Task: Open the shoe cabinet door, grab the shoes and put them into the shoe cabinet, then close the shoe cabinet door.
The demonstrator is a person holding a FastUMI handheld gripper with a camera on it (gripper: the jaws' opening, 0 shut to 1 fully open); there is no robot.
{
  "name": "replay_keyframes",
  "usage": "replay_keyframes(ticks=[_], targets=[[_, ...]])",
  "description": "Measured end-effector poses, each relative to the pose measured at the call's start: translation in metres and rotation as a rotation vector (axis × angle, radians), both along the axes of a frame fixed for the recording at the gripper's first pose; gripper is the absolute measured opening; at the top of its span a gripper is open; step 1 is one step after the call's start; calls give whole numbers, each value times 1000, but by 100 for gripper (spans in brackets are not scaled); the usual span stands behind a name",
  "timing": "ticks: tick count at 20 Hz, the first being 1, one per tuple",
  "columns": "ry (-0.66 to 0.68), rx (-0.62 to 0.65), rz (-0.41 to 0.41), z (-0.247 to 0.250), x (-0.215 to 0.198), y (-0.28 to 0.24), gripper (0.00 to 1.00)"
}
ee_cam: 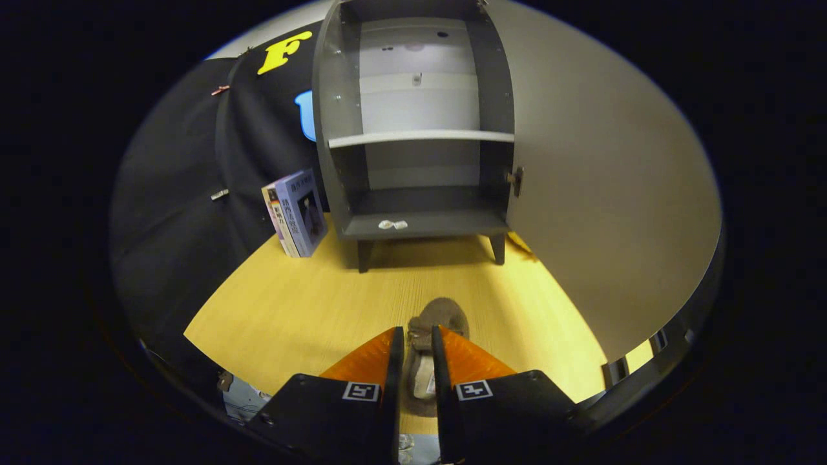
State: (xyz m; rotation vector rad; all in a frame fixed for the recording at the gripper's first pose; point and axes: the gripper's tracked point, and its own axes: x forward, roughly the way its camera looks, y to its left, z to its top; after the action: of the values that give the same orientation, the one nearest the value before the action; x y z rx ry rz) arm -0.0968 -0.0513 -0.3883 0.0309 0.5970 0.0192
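Note:
A small brown shoe [438, 318] lies on the yellow wooden floor [310, 303], its toe pointing toward the cabinet. My gripper [417, 336] has both fingers pressed on the shoe's heel part, one on each side. Beyond it stands the dark grey shoe cabinet [420, 223] on short legs, with a pale shelf [420, 137] across its middle. Its door [607, 194] is swung wide open to the right. A small white scrap [393, 225] lies on the cabinet's bottom board.
Two books [297, 213] stand leaning against the black cloth wall, just left of the cabinet. The open door takes up the space to the right of the cabinet. Bare floor lies between the shoe and the cabinet legs.

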Motion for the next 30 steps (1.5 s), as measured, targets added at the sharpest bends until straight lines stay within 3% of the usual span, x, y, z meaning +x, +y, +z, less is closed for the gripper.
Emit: replay_keyframes(ticks=[12,30], targets=[[192,-22,-65,-109,18,6,28],[217,-127,-99,-150,93,-6,28]])
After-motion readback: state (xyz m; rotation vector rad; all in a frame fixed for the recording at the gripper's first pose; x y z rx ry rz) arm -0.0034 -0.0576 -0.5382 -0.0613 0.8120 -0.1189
